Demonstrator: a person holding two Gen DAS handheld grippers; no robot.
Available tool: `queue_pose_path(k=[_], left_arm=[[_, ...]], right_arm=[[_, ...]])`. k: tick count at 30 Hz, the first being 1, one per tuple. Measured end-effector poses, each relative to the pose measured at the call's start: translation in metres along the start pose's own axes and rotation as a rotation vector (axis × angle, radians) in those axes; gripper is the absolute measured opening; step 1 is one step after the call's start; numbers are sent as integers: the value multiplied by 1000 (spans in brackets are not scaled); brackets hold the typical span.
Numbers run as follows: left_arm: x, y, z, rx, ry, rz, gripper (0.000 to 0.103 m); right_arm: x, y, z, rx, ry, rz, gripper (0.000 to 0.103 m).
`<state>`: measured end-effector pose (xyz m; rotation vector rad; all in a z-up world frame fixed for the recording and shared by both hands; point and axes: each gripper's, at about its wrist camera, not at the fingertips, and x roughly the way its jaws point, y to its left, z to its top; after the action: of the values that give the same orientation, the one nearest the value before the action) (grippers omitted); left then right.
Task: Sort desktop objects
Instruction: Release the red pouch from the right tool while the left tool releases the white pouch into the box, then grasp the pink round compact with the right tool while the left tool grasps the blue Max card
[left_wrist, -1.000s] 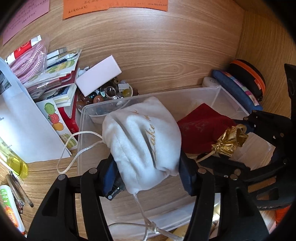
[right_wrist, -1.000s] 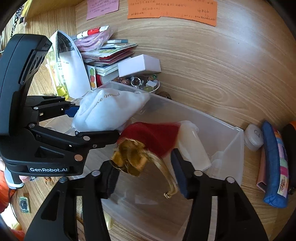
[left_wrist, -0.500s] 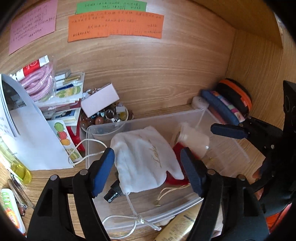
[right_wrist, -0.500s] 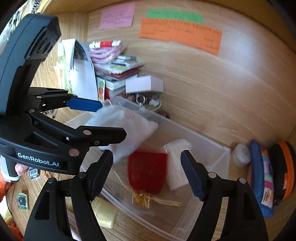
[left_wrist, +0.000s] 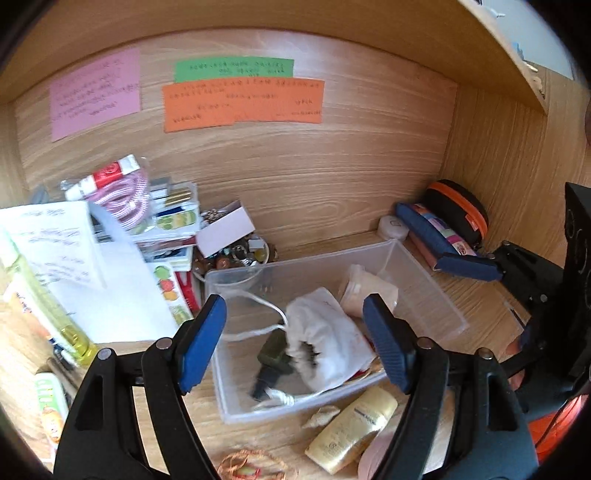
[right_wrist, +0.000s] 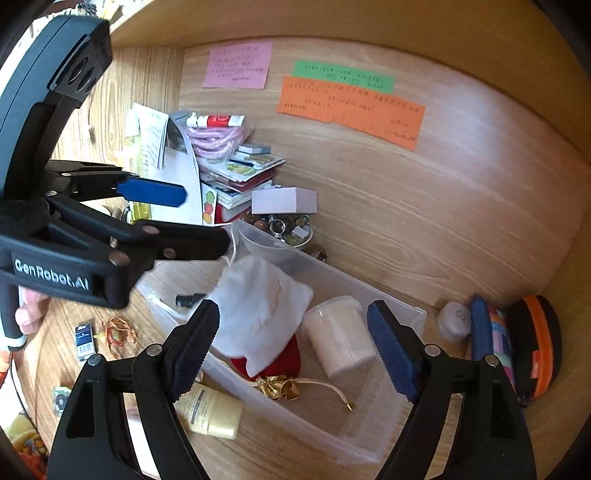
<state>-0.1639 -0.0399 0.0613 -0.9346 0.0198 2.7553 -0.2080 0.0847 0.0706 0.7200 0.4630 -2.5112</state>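
A clear plastic bin (left_wrist: 424, 280) stands on the wooden desk. In it lie a white drawstring pouch (left_wrist: 325, 343), a red pouch with gold trim (right_wrist: 284, 360), a white jar (right_wrist: 340, 336) and a dark plug (left_wrist: 273, 354). My left gripper (left_wrist: 293, 310) hovers above the bin, its jaws opening, and its pads touch nothing. My right gripper (right_wrist: 293, 314) also hangs over the bin with jaws opening and nothing held. The white pouch lies partly over the red one. In the right wrist view the left gripper (right_wrist: 166, 218) reaches in from the left.
A cream bottle (left_wrist: 354, 421) and an orange cord (left_wrist: 243, 465) lie in front of the bin. A stack of booklets (left_wrist: 162, 229), a white box (left_wrist: 225, 229) and a bead bowl (left_wrist: 240, 254) sit at the back left. Pencil cases (left_wrist: 436, 229) fill the right corner.
Both grippers have let go of their pouches, opened wide and risen back from the bin. The white and red pouches now lie inside the bin.
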Motion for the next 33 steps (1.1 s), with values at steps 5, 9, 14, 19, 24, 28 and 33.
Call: queue_pose_path(k=[5, 9, 14, 19, 24, 28, 33], left_arm=[[-28, 4, -17, -2, -37, 37, 93], [-45, 12, -36, -14, -33, 62, 94], [-58, 24, -61, -29, -9, 95, 94], [-63, 38, -92, -56, 32, 113, 95], [-52, 51, -128, -86, 119, 135, 95], [-38, 58, -152, -88, 193, 152, 95], [-29, 61, -169, -93, 242, 132, 95]], right_arm=[[-22, 4, -8, 34, -5, -21, 83], [-38, 11, -22, 63, -8, -18, 87], [-49, 20, -41, 95, 4, -3, 88], [-54, 30, -61, 114, 25, 13, 88], [-52, 38, -76, 137, 54, 34, 88], [-48, 46, -86, 165, 77, 68, 88], [-32, 61, -98, 162, 125, 109, 88]])
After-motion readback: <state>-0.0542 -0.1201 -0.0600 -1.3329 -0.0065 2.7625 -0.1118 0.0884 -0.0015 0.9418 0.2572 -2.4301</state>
